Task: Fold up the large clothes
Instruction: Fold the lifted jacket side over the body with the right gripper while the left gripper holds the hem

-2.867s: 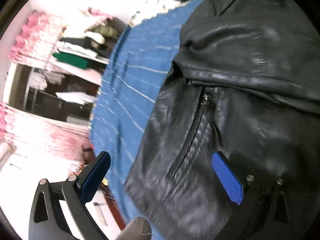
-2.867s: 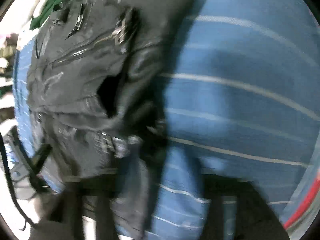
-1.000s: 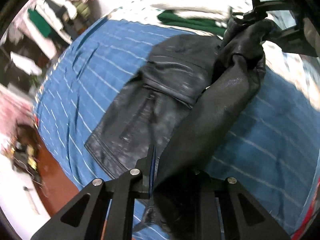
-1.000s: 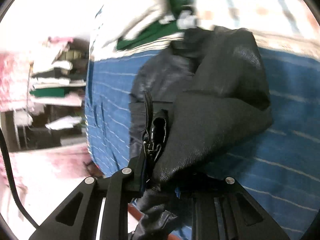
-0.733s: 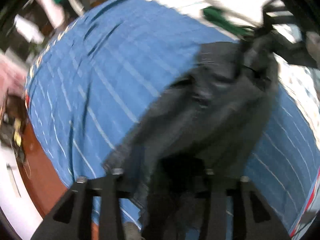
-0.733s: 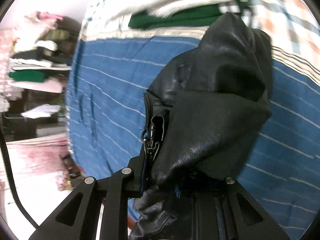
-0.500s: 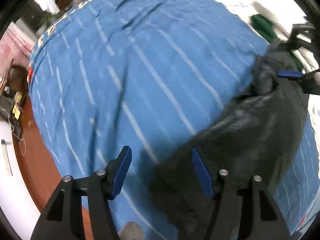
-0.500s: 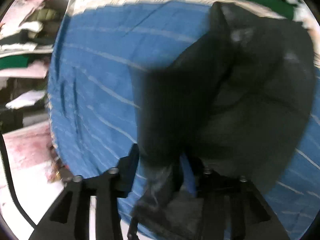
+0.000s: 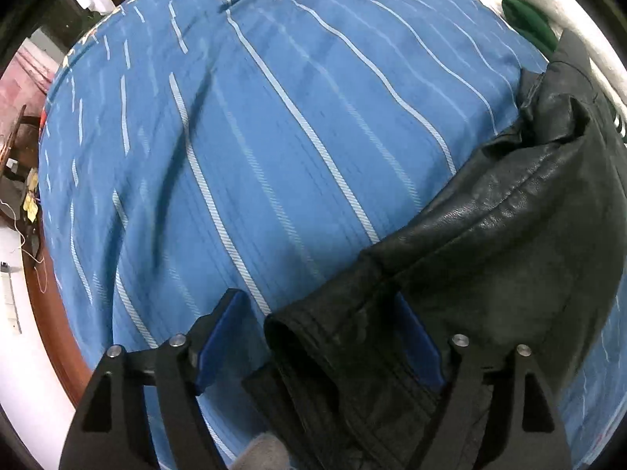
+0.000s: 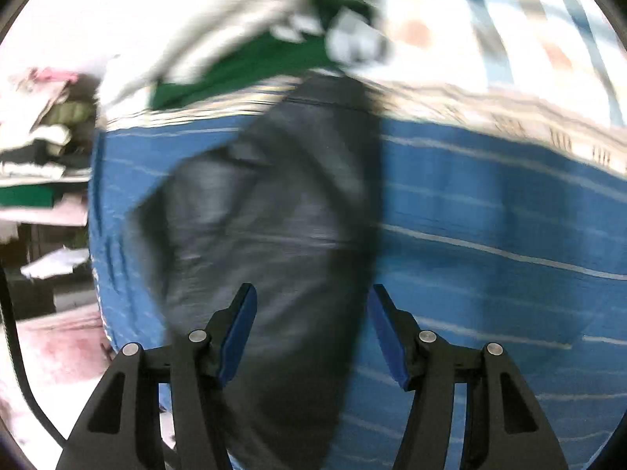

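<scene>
A black leather jacket (image 9: 501, 243) lies folded on a blue striped bedspread (image 9: 274, 137). In the left wrist view its cuffed sleeve end (image 9: 321, 337) rests between the blue pads of my left gripper (image 9: 319, 337); the jaws are opening and the pads stand clear of the leather. The right wrist view is blurred by motion. There the jacket (image 10: 274, 227) stretches away over the bedspread (image 10: 490, 235), and my right gripper (image 10: 313, 329) hovers above its near end with jaws opening and nothing pressed between the pads.
Green and white clothes (image 10: 250, 55) are piled at the bed's far edge, beside a checked cover (image 10: 509, 27). Shelves of folded clothes (image 10: 39, 164) stand at the left. A reddish wooden bed edge (image 9: 51, 305) borders the bedspread at lower left.
Both grippers were shut on the raised jacket. They have come down, laid it over onto the bedspread, and opened off the leather.
</scene>
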Motion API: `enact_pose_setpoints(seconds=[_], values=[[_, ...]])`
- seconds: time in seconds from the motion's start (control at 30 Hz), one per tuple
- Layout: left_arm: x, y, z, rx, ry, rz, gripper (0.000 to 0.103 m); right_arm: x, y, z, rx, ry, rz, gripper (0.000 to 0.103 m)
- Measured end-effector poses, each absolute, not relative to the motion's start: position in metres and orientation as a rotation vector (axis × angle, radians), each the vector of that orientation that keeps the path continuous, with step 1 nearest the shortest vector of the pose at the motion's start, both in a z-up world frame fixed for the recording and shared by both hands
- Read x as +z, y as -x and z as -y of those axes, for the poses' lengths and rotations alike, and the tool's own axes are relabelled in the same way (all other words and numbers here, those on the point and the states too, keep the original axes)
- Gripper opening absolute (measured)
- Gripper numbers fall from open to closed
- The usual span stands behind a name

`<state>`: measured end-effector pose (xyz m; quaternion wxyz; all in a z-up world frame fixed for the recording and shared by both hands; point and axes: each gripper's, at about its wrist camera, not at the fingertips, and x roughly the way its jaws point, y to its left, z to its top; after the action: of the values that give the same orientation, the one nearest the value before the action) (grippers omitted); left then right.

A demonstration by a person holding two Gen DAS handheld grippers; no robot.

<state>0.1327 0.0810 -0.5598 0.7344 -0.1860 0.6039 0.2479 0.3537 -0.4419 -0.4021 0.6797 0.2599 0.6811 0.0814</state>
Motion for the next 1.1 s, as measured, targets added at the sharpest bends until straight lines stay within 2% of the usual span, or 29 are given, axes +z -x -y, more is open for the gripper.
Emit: enact_pose_setpoints(seconds=[0.17,0.3,0.33,0.4,0.43,0.5,0.63,0.8,0.87,0.97,1.03,1.07,1.1], values=[[-0.56,-0.132,-0.084,0.54,0.406,-1.341,0.083,-0.473,-0.379,0.465,0.361,-0.787,-1.526,0.061],[-0.561,-0.142,-0.082,0.538,0.35,-1.353,0.086,-0.501,-0.4,0.446,0.451,-0.839,-1.501,0.062],[-0.56,-0.144,-0.081,0.536,0.332,-1.352,0.087,-0.498,-0.403,0.442,0.461,-0.821,-1.487,0.054],[-0.559,-0.149,-0.077,0.535,0.297,-1.356,0.087,-0.491,-0.4,0.44,0.479,-0.796,-1.464,0.026],[-0.558,-0.15,-0.077,0.535,0.284,-1.359,0.087,-0.487,-0.396,0.443,0.485,-0.818,-1.452,0.019],[-0.553,-0.153,-0.075,0.538,0.258,-1.372,0.087,-0.473,-0.386,0.451,0.46,-0.851,-1.42,0.015],[-0.53,-0.156,-0.076,0.55,0.251,-1.372,0.087,-0.442,-0.333,0.495,0.335,-0.972,-1.34,0.014],[-0.496,-0.151,-0.076,0.572,0.203,-1.345,0.087,-0.417,-0.213,0.574,0.032,-1.1,-1.316,0.014],[-0.486,-0.15,-0.071,0.567,0.157,-1.332,0.087,-0.41,-0.154,0.6,-0.111,-1.132,-1.349,0.015],[-0.488,-0.149,-0.056,0.532,0.113,-1.338,0.087,-0.413,-0.097,0.619,-0.26,-1.048,-1.466,0.031],[-0.49,-0.154,-0.044,0.498,0.117,-1.343,0.087,-0.412,-0.085,0.621,-0.309,-0.898,-1.525,0.055],[-0.491,-0.157,-0.035,0.476,0.121,-1.337,0.087,-0.407,-0.084,0.622,-0.308,-0.834,-1.531,0.062],[-0.491,-0.16,-0.028,0.461,0.114,-1.321,0.087,-0.401,-0.083,0.623,-0.304,-0.77,-1.526,0.073]])
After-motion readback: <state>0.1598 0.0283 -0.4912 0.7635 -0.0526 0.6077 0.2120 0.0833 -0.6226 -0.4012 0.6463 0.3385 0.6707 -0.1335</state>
